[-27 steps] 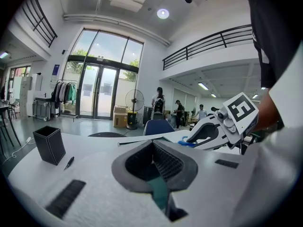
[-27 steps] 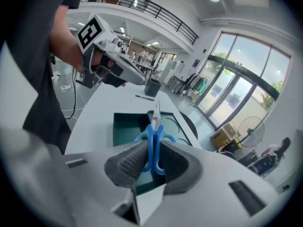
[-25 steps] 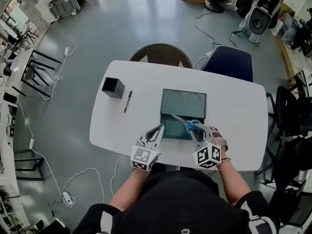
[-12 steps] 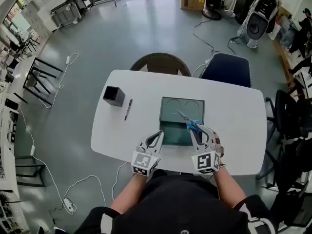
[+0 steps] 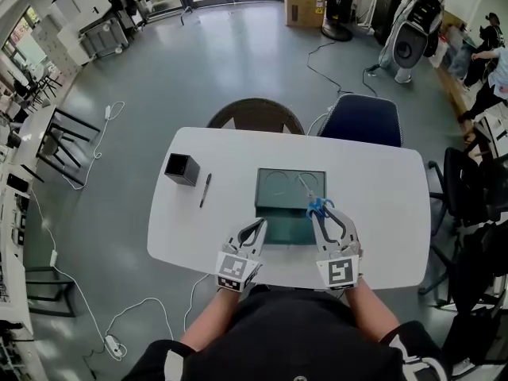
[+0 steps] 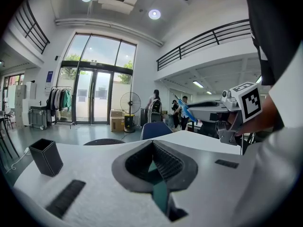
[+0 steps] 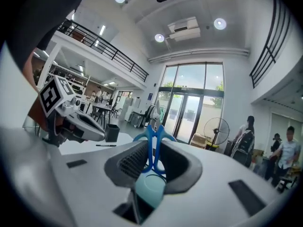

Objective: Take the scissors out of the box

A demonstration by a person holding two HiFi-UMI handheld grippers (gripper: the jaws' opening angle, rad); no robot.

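White bench (image 5: 381,181) with the dark green box (image 5: 279,213) open at its middle, near edge toward the person. The left gripper (image 5: 259,226) sits at the box's near-left corner. Its jaws are drawn almost together on a dark teal strip running along their axis. I read that strip as the box's left wall, so this hand is pinning the box. The right gripper (image 5: 321,213) is over the box's near-right part, jaws part-closed and pinching the scissors (image 5: 311,195) by the blue handles (image 7: 152,144), one jaw each side of the loops. Scissors look off the box floor: the left gripper view shows them up in the air, above bench level. Key relation: the long axis runs from the handles at the jaws out to the far and slightly left. The blades (image 5: 304,185) tilt upward, so they hang over the box interior, not outside it. The right hand owns the move; the left is well apart from the scissors. Likely next is a carry right or near onto bare bench. The blades need to get past the right wall, and a handle-only pinch may let them swing.
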